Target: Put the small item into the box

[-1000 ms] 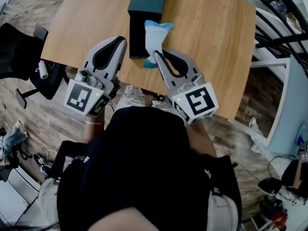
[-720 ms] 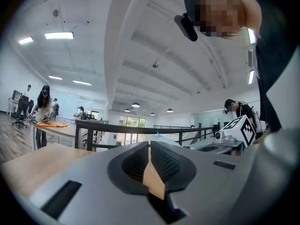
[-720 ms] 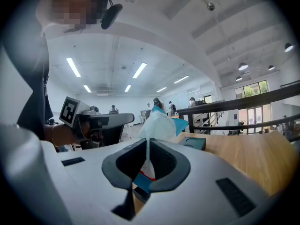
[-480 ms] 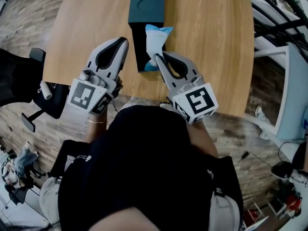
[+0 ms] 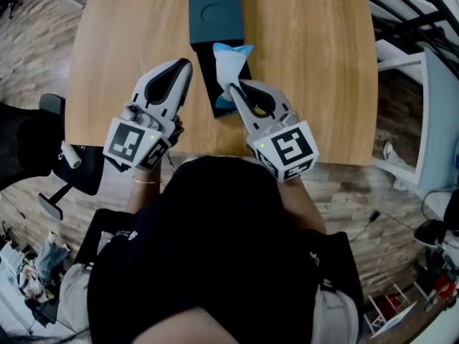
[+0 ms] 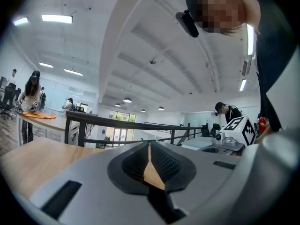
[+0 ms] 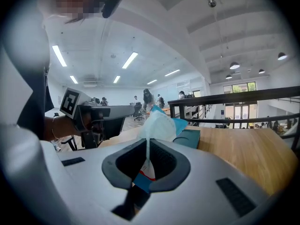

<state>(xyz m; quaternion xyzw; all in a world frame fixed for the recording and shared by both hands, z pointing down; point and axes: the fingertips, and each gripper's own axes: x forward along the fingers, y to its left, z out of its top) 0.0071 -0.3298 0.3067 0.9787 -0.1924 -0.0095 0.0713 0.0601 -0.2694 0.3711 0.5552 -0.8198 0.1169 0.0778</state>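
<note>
Red-striped packet [image 7: 159,124] between right tongs [image 7: 149,143]

Right hand-held gripper [image 5: 231,89] holds white-blue packet [image 5: 228,60] over dark box [image 5: 215,13].

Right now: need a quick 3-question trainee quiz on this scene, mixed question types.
1. Multiple choice: what does the right hand-held gripper grip? A) a white-and-blue packet B) a pen C) nothing
2. True or false: the left hand-held gripper has its jaws wide apart.
3. Fill in: the dark box lies on a ____ table.

Key: 1 A. 2 False, its jaws are together with nothing between them. 3 wooden.
</note>
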